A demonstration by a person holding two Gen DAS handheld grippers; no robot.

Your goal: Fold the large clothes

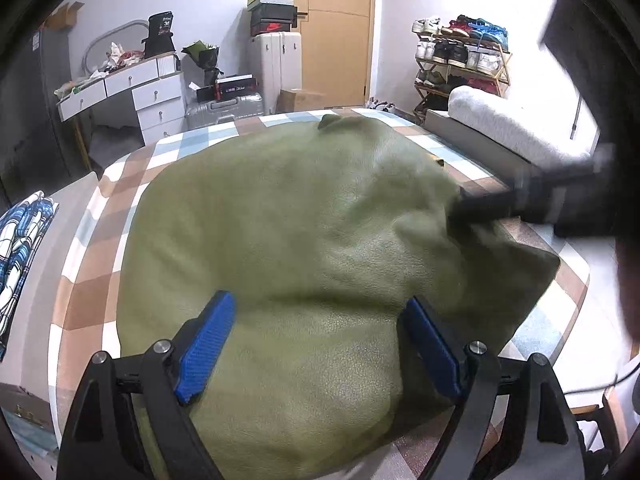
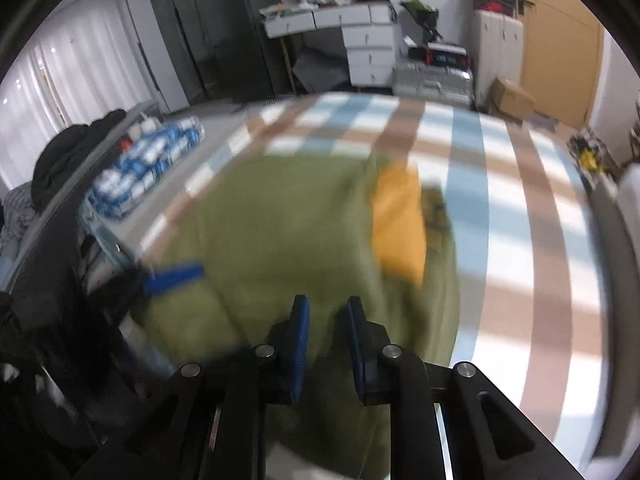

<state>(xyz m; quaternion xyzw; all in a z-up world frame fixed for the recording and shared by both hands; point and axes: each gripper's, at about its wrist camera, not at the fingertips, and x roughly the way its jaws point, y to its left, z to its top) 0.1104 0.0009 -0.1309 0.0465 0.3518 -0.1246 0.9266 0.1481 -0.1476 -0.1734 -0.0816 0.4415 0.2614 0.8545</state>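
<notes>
A large olive-green garment point(image 1: 288, 240) lies spread on the checked bed point(image 1: 92, 280). My left gripper point(image 1: 320, 320) is open, its blue pads wide apart just above the near part of the cloth. My right gripper point(image 1: 460, 208) shows blurred at the garment's right edge, pinching a raised fold. In the right wrist view the right gripper point(image 2: 327, 312) has its jaws close together with green cloth point(image 2: 280, 232) between them. An orange lining patch point(image 2: 400, 216) shows on the garment. The left gripper's blue pad point(image 2: 176, 276) appears at the left.
A blue-and-white folded cloth point(image 1: 24, 240) lies at the bed's left side. White drawers point(image 1: 148, 96), suitcases point(image 1: 224, 108), a shoe rack point(image 1: 460, 60) and a white sofa point(image 1: 504, 128) stand beyond the bed. A wooden door point(image 1: 332, 32) is at the back.
</notes>
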